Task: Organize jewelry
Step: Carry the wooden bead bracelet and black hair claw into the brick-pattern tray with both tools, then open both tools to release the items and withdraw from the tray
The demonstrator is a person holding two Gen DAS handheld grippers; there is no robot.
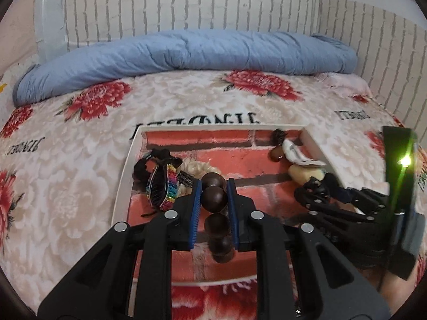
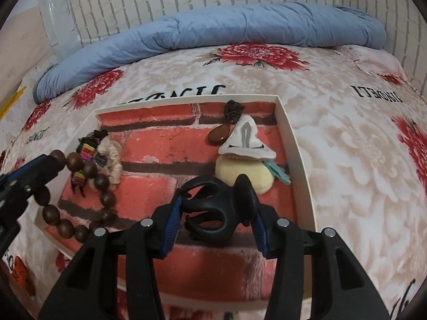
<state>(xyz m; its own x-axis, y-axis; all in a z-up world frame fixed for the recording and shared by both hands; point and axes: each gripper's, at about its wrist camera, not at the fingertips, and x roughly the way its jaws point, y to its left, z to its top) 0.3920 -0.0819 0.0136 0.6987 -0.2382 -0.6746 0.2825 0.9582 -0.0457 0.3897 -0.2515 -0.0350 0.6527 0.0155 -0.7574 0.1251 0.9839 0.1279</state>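
Note:
A shallow white tray (image 1: 125, 168) with a red brick-print floor lies on the bed. My left gripper (image 1: 213, 194) is shut on a dark wooden bead bracelet (image 1: 214, 200), which hangs over the tray's left part; the same bracelet (image 2: 88, 170) shows in the right wrist view. My right gripper (image 2: 217, 208) is shut on a black claw hair clip (image 2: 216, 208) above the tray (image 2: 291, 144), near its right side. In the tray lie a rainbow claw clip (image 1: 164, 186), a cream scrunchie (image 2: 110, 157), a white clip (image 2: 246, 140), a pale yellow puff (image 2: 244, 173) and a brown oval clip (image 2: 218, 134).
The bed carries a cream cover with red flowers (image 1: 256, 82). A rolled blue quilt (image 1: 186, 53) lies along the far edge against a white brick-pattern wall (image 1: 186, 2). A clear plastic bin (image 1: 49, 18) stands at the back left.

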